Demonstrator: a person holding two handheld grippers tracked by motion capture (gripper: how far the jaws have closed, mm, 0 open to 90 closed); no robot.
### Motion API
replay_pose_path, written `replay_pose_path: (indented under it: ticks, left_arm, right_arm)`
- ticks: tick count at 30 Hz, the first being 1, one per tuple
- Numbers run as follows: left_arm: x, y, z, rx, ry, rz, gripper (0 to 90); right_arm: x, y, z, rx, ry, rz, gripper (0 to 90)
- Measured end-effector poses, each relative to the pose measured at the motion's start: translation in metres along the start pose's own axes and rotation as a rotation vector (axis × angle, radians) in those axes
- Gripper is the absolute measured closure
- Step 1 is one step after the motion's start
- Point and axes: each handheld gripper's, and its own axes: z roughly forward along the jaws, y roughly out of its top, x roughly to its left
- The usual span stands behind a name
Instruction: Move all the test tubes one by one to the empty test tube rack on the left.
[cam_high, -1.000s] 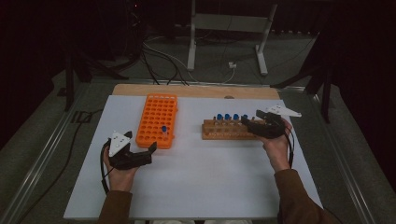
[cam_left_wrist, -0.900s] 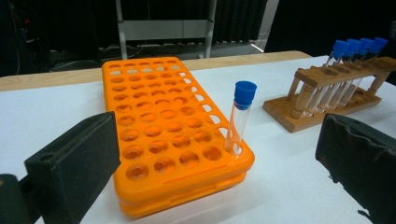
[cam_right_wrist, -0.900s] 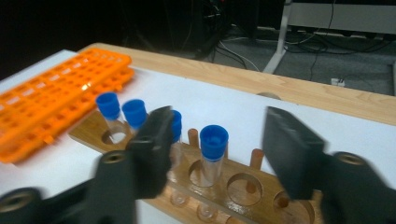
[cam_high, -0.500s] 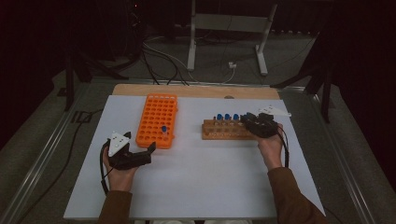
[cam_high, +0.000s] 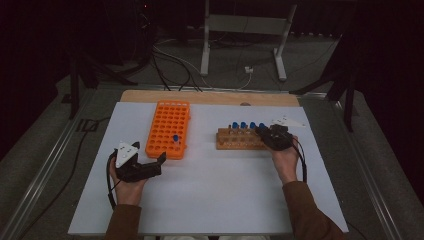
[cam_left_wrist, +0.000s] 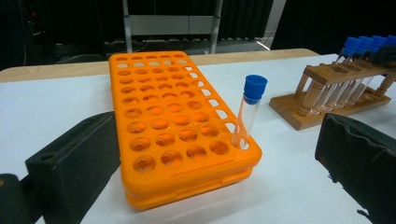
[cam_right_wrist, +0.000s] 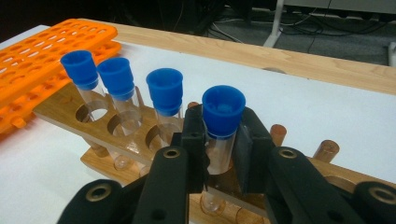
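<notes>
Pick-up step in hand: right gripper (cam_right_wrist: 219, 140) is clamped on the capped tube (cam_right_wrist: 221, 125) seated in the wooden rack (cam_right_wrist: 65, 109), left gripper (cam_high: 150, 165) idles with jaws apart beside the orange rack (cam_high: 167, 127); next move, judged, requires a straight vertical lift.

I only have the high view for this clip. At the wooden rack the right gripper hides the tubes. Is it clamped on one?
Observer: Yes. In the right gripper view the right gripper has both black jaws pressed on a clear blue-capped test tube, just under its cap; the tube sits in the light wooden rack.
Operator: How many others there?
Observer: Three more blue-capped tubes stand in a row beside it.
Operator: And the left one?
Observer: The left gripper is open, jaws wide apart, facing the orange plastic rack, where one capped tube stands in a near corner hole.
</notes>
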Motion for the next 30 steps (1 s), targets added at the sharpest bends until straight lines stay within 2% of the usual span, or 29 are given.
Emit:
replay_pose_path:
  ticks: [5,14,30]
  left_arm:
    - [0.001,-0.001,0.001,0.004,0.000,-0.001,1.1]
    - [0.003,-0.002,0.001,0.005,0.001,-0.010,1.1]
    - [0.003,-0.003,0.002,0.009,-0.006,-0.015,1.1]
  right_arm:
    - [0.000,0.001,-0.001,-0.002,0.003,-0.001,76.5]
    - [0.002,0.008,-0.010,-0.037,0.000,-0.008,76.5]
    - [0.004,0.033,-0.032,-0.086,-0.005,-0.022,76.5]
